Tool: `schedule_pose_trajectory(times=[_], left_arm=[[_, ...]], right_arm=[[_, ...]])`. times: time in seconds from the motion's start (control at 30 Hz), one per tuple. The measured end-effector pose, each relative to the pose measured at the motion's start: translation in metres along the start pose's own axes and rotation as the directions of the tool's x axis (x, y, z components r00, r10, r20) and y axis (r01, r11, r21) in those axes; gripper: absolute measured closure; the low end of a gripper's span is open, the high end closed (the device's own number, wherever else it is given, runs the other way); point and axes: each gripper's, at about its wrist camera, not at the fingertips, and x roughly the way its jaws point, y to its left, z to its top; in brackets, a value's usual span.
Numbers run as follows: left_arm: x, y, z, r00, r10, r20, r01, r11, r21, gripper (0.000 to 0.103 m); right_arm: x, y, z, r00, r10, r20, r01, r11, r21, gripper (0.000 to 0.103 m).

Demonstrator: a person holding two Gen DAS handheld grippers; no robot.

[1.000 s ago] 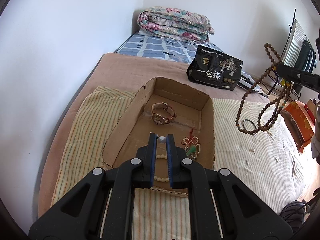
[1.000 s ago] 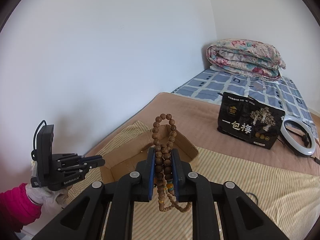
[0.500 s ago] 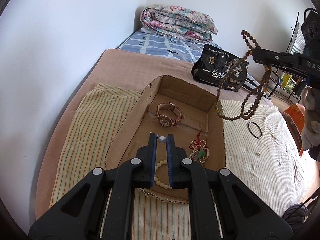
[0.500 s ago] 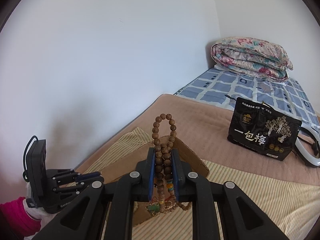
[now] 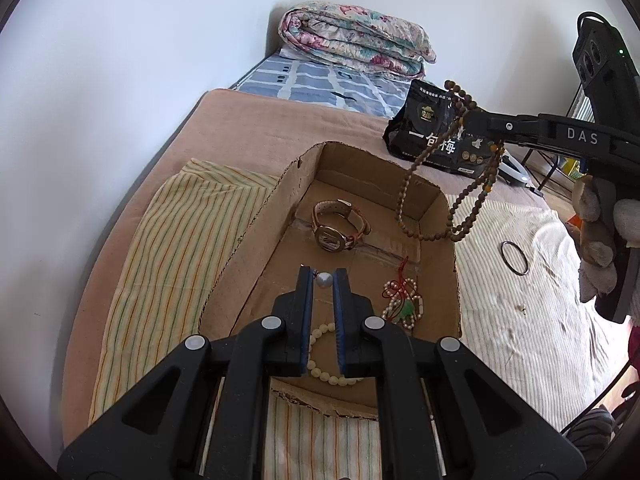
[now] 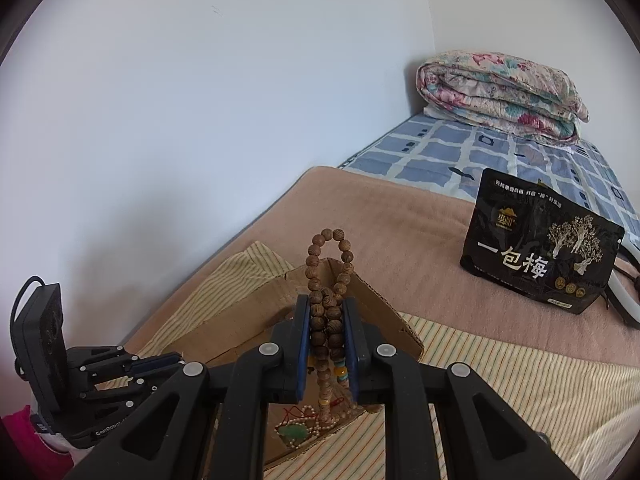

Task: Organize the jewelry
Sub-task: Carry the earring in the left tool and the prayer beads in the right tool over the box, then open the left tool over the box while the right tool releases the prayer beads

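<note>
The black glossy foil pouch (image 6: 540, 256) standing on the bed bore large white characters "一包梅" across its front; the smaller line of print along its top edge and the gold emblem above were too small to read. The right gripper (image 5: 472, 118), seen from the left wrist view, carried white letters "DAS" on its black arm. The left gripper (image 6: 168, 360) body showed "GenRobot", partly cut off.

Lighting: bright, even daylight; soft shadows. Focus: sharp. Distortion: strong fisheye bending, dark corners beyond the circular rim.
</note>
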Motion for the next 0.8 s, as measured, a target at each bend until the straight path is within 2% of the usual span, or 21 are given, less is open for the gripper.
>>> schedule_pose_trajectory(times=[0.03,0.1,0.17,0.2,0.23,0.27,0.3,0.33,0.37,0.53,0.8], left_arm=[[0.001,0.000,0.000,1.000,0.000,-0.002,0.000,1.000,0.001,0.095],[0.001,-0.002,0.000,1.000,0.005,0.002,-0.005,1.000,0.006,0.095],[0.002,-0.003,-0.001,1.000,0.013,-0.002,-0.013,1.000,0.014,0.095],[0.002,-0.004,-0.001,1.000,0.015,-0.005,-0.015,1.000,0.019,0.087],[0.003,-0.005,-0.001,1.000,0.019,-0.007,-0.019,1.000,0.023,0.078],[0.002,-0.006,-0.001,1.000,0.023,-0.003,-0.023,0.999,0.025,0.059],[0.001,-0.006,-0.002,1.000,0.027,0.006,-0.027,0.999,0.025,0.053],[0.000,-0.007,-0.002,1.000,0.026,0.015,-0.027,0.999,0.025,0.053],[0.000,-0.008,-0.002,1.000,0.026,0.014,-0.026,0.999,0.027,0.053],[0.001,-0.009,-0.003,0.999,0.034,0.008,-0.034,0.999,0.033,0.052],[0.001,-0.015,-0.005,0.999,0.040,0.004,-0.040,0.998,0.041,0.052]], right_arm=[[0.002,-0.001,0.000,1.000,-0.001,-0.005,0.001,1.000,0.002,0.084],[0.003,-0.002,-0.002,1.000,-0.006,-0.008,0.006,1.000,0.009,0.083],[0.004,-0.003,-0.003,1.000,-0.006,-0.007,0.007,1.000,0.019,0.069],[0.003,-0.004,-0.004,1.000,-0.012,-0.005,0.012,1.000,0.021,0.065],[0.003,-0.004,-0.005,1.000,-0.018,-0.004,0.018,1.000,0.024,0.056],[0.002,-0.004,-0.006,1.000,-0.026,-0.004,0.026,0.999,0.028,0.042],[0.002,-0.005,-0.007,0.999,-0.037,-0.002,0.037,0.999,0.033,0.034],[0.000,-0.005,-0.008,0.999,-0.052,0.003,0.052,0.998,0.040,0.023],[-0.002,-0.006,-0.009,0.998,-0.059,0.011,0.059,0.997,0.044,0.018],[-0.005,-0.006,-0.011,0.993,-0.116,0.010,0.115,0.992,0.043,0.002],[-0.010,0.002,-0.021,0.982,-0.186,0.000,0.186,0.982,-0.025,0.000]])
